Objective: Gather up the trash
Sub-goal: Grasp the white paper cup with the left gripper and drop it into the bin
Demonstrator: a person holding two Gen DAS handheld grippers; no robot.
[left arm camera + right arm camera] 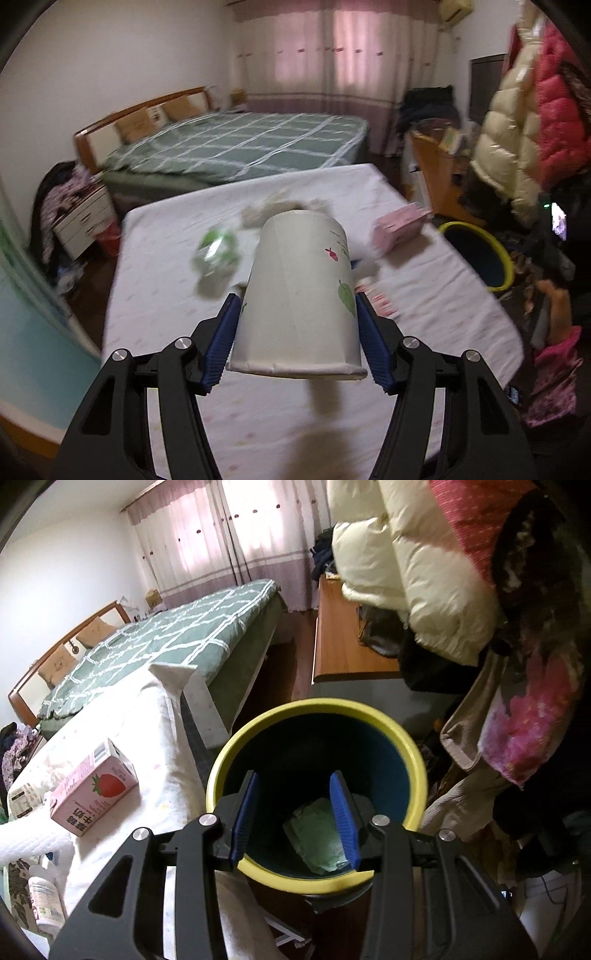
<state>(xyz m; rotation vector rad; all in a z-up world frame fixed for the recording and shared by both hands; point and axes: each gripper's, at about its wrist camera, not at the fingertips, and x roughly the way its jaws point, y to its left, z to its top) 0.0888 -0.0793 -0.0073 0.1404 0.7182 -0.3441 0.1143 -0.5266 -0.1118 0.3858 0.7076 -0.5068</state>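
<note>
Across the white-sheeted tabletop a good deal of trash is seen waiting to be cleared, so the task is judged to be partway along at best. Beside its right edge the yellow-rimmed bin is stood on the floor, and one pale green wrapper is already seen lying at its bottom, so at least one piece can be counted as collected. Over that opening the right gripper is held with its blue pads spread apart and nothing between them; the wrapper lies well below, inside the bin. On the tabletop a pink strawberry milk carton is left lying near the bin side, and a crumpled green-and-white wrapper is seen further in, blurred, with a greyish crumpled scrap beyond it. More small litter near the right edge is too blurred to be named. Meanwhile a white paper cup is pinched by the left gripper, base toward the camera and mouth pointing away, lifted above the tabletop; it is judged to be next for the bin, which is well apart to the right.
</note>
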